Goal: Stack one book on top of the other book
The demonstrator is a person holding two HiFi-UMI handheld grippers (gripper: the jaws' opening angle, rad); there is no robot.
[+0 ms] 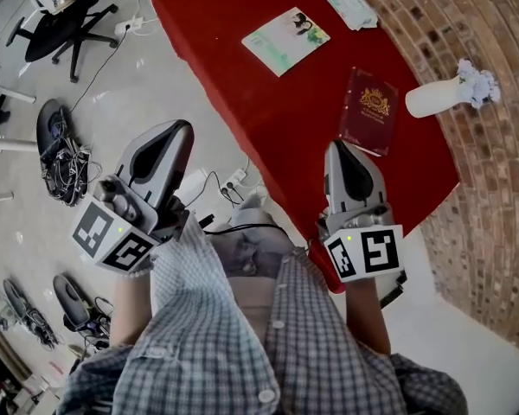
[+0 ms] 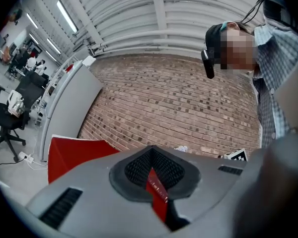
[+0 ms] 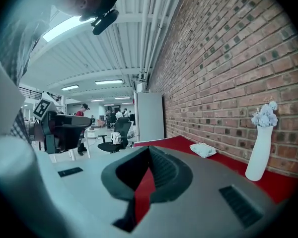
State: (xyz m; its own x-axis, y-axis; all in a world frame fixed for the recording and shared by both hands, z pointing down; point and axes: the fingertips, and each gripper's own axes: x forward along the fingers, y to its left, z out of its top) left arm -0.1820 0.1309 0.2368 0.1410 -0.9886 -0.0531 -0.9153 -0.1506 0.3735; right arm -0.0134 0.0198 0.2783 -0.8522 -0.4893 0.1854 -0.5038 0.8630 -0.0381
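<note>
Plainly nothing is stacked yet: the pale book [image 1: 285,40] and the maroon book [image 1: 369,109], at its four o'clock, lie apart on the red table [image 1: 225,33], while the left gripper [image 1: 175,131] and right gripper [image 1: 341,150] hang closed and empty, short of both.

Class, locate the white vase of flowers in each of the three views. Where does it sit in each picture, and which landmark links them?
Head view: white vase, upper right, on the red table beside the brick wall.
Left gripper view: not clearly in it; a pale speck at the wall's foot is too small to tell.
Right gripper view: right side, upright against the wall.
Shared landmark: the brick wall.
</note>
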